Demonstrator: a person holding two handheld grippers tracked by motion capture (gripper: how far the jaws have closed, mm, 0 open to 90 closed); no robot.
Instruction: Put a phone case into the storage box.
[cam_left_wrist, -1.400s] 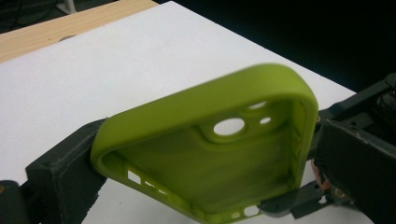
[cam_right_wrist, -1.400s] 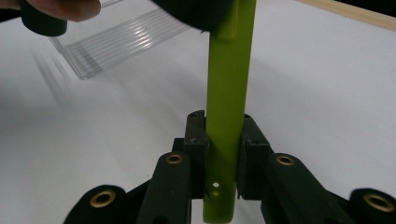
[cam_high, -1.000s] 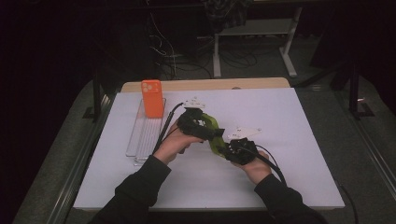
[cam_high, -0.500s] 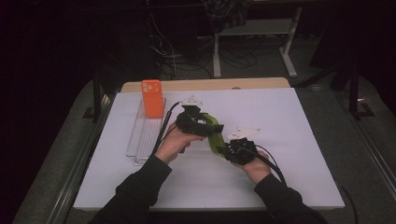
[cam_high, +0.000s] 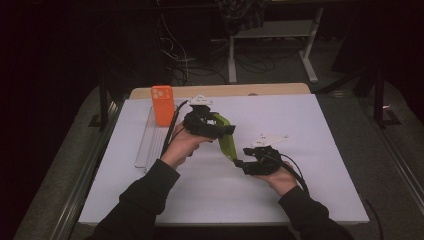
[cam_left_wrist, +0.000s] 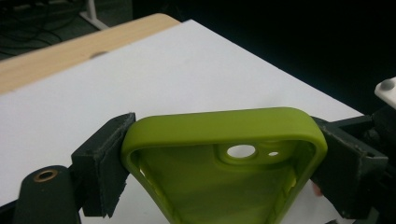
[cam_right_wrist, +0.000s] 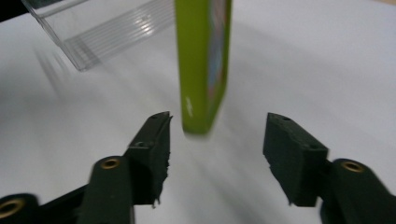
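Pinching green phone case (cam_left_wrist: 224, 163) by its camera end w/ left gripper (cam_high: 220, 129), jaws just closing onto its sides, holding it tilted above white table (cam_high: 310, 125). Right gripper (cam_right_wrist: 217, 140) jaws just opening, spread, clear of case's lower end.

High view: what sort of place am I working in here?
Probably a lab or workshop recording bench, not a home. A white-topped table stands in a dark room, loose cables lie on the floor behind it beside a white metal stand, and each hand holds a cabled gripper.
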